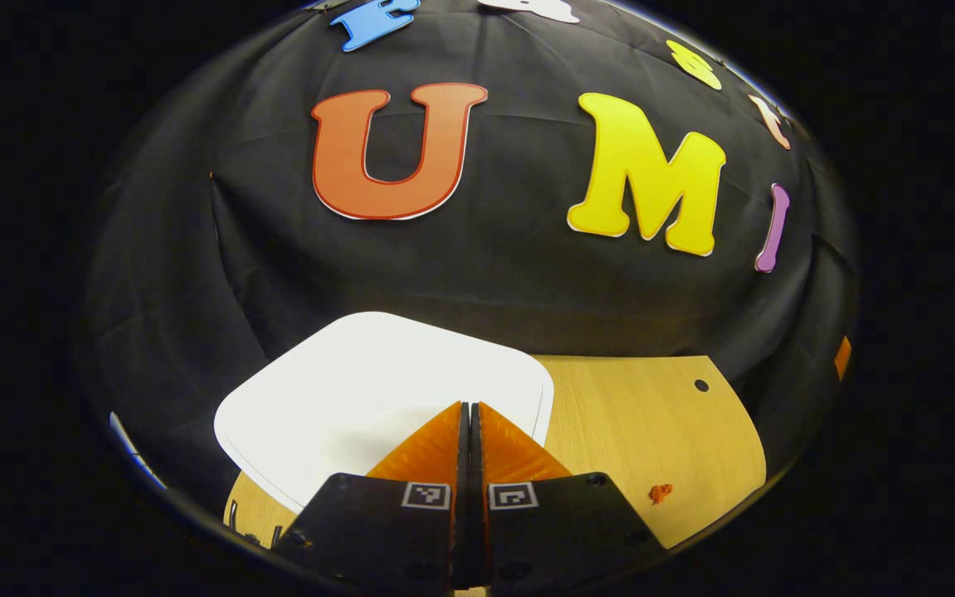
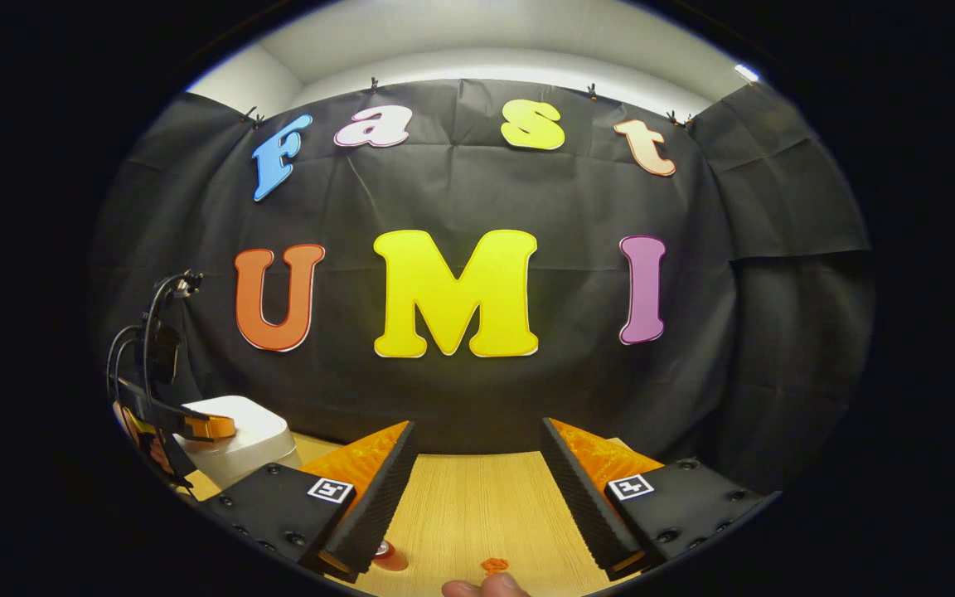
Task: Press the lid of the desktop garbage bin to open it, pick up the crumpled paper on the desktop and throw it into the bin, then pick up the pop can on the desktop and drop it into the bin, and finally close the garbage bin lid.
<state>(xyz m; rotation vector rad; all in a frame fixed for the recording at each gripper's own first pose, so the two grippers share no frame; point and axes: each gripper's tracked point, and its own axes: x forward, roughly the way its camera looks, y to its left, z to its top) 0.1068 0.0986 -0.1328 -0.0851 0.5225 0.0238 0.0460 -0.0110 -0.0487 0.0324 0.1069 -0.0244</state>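
The white garbage bin (image 1: 361, 381) stands on the wooden table with its lid down. My left gripper (image 1: 471, 406) is shut with nothing between its fingers, and its tips lie over the near right part of the lid. In the right gripper view the bin (image 2: 245, 448) is at the far left, with the left gripper (image 2: 210, 428) resting on top of its lid. My right gripper (image 2: 477, 427) stands open above the table, holding nothing. A small red round thing (image 2: 388, 554) peeks out under its left finger; I cannot tell what it is.
The wooden table (image 1: 643, 431) ends at the black cloth wall behind the bin. A small orange scrap (image 1: 660, 493) lies on the table right of the bin, and it shows as a scrap (image 2: 494, 565) near a fingertip (image 2: 477, 587). The tabletop has a dark hole (image 1: 701, 385).
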